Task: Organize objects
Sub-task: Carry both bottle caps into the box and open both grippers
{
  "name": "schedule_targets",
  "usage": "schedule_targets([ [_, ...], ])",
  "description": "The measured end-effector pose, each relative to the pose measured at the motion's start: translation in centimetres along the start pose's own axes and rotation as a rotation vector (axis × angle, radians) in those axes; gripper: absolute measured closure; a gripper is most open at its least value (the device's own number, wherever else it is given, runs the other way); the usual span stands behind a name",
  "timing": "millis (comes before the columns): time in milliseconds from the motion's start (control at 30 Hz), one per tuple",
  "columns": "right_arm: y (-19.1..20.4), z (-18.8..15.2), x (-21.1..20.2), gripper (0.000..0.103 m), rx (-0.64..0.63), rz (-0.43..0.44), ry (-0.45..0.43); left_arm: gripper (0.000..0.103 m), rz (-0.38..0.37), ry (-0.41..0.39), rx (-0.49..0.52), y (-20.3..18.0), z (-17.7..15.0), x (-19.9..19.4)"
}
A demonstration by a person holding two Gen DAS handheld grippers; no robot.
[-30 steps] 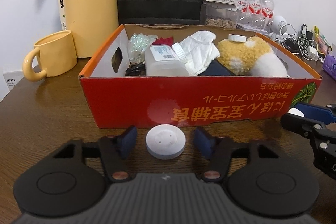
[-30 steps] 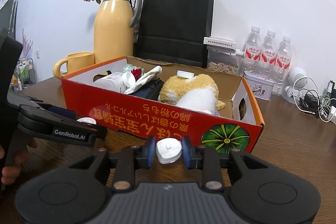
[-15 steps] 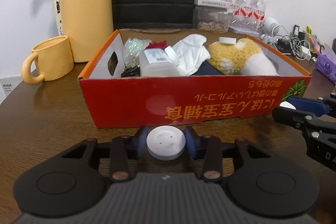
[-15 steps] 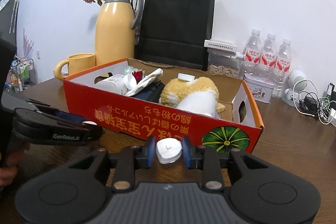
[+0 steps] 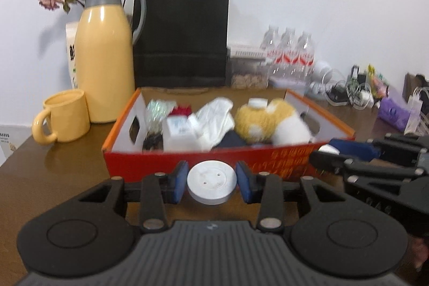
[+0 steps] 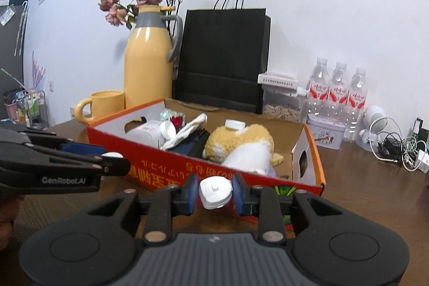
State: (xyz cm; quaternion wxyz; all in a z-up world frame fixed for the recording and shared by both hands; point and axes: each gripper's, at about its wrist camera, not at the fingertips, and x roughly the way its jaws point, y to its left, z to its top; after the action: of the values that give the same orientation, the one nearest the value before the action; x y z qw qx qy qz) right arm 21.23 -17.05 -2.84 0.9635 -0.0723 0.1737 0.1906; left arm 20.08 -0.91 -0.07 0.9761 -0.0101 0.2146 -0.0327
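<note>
My left gripper (image 5: 211, 182) is shut on a round white disc (image 5: 211, 178), held off the table in front of the red cardboard box (image 5: 150, 165). My right gripper (image 6: 215, 190) is shut on a small white plug-like piece (image 6: 215, 190), close to the box's front wall (image 6: 166, 168). The box holds a yellow and white plush toy (image 5: 268, 119), a white cloth (image 5: 217, 117), a clear plastic container (image 5: 178, 136) and other small items. Each gripper shows in the other's view: the right one (image 5: 329, 152) at the right edge, the left one (image 6: 112, 160) at the left edge.
A yellow thermos jug (image 5: 104, 66) with dried flowers and a yellow mug (image 5: 65, 119) stand left of the box. Behind it are a black paper bag (image 5: 182, 34), water bottles (image 5: 289, 52) and a food container. Cables and small items (image 6: 396, 144) lie on the right of the brown table (image 5: 53, 178).
The left gripper closed on the white disc, then lifted it off the table, so the view now looks down into the box. The right gripper stayed put, still holding its piece.
</note>
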Motion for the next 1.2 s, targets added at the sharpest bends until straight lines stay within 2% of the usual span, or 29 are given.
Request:
schedule_targets([
  [233,-0.7,2.4,0.0,0.077,0.017,-0.023,-0.061,0.063,-0.004,-0.06,0.0,-0.5,3.2,1.0],
  [400,-0.8,5.1,1.8,0.077,0.006,-0.023,-0.089,0.063,0.009,-0.098,-0.017,-0.5,5.3,2.9],
  [700,-1.3,6.6,7.5,0.077,0.007,-0.037,-0.05,0.063,0.048,-0.089,-0.056,1.5,6.8,7.7],
  [967,-2.5,5.6,9.1,0.076,0.034,-0.038,0.022,0.062,0.035,-0.053,-0.028,2.2,6.1,9.5],
  [1000,-2.6,5.6,9.1,0.075,0.036,-0.04,0.028,0.06,0.037,-0.054,-0.026,2.2,6.0,9.5],
  [1067,-2.8,5.4,9.2,0.072,0.043,-0.044,0.037,0.035,0.044,-0.062,-0.033,2.5,6.0,9.4],
  [1100,-2.9,5.3,9.1,0.064,0.047,-0.045,0.041,0.029,0.049,-0.068,-0.041,2.7,6.0,9.3],
  [1133,-2.9,5.2,9.1,0.049,0.05,-0.048,0.042,0.016,0.053,-0.075,-0.048,2.9,6.0,9.2],
  [1167,-2.9,5.2,9.0,0.041,0.051,-0.049,0.043,0.001,0.063,-0.084,-0.058,3.1,6.0,9.1],
  [1200,-3.0,5.2,8.9,0.023,0.056,-0.049,0.043,0.0,0.079,-0.098,-0.066,3.3,6.1,9.0],
])
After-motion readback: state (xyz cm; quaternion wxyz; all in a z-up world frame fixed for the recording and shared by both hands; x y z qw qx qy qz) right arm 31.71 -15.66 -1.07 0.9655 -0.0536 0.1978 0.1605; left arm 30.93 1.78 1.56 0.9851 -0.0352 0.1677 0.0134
